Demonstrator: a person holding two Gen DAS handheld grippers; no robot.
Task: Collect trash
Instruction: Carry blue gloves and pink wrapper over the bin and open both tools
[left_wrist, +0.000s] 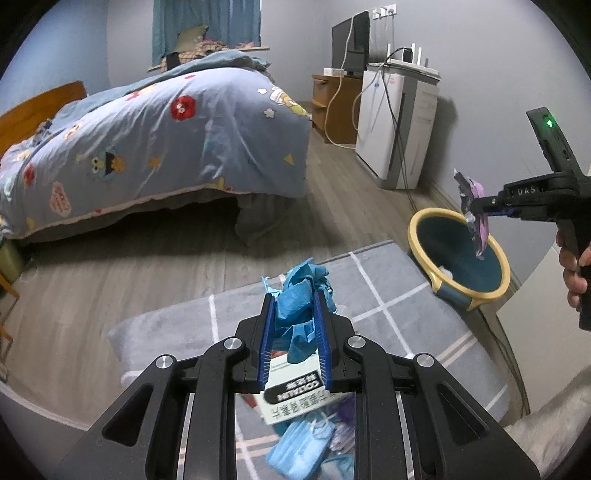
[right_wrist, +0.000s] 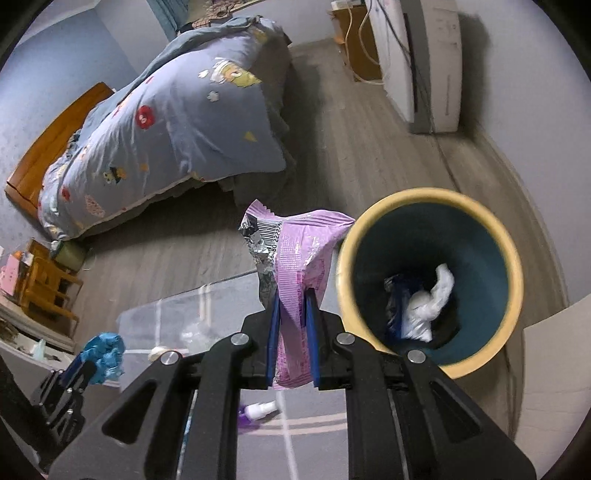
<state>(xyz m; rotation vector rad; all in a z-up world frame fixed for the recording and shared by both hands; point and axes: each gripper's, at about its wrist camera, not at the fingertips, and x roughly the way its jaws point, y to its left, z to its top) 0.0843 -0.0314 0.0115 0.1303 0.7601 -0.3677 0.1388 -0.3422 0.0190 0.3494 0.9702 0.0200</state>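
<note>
My right gripper (right_wrist: 291, 295) pinches a pink wrapper (right_wrist: 295, 254) just beside the rim of the bin (right_wrist: 513, 273), not yet over it, while my left gripper (left_wrist: 294, 301) is clamped on a crumpled blue tissue (left_wrist: 301, 291) above the rug (left_wrist: 388, 295). The bin already holds white paper (right_wrist: 428, 306); a face mask (left_wrist: 299, 448), a small box (left_wrist: 295, 398) and a little bottle (right_wrist: 258, 410) remain on the rug

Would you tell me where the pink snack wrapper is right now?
The pink snack wrapper is clamped in the right gripper, held in the air just left of the yellow-rimmed trash bin, above the edge of the grey rug.
</note>
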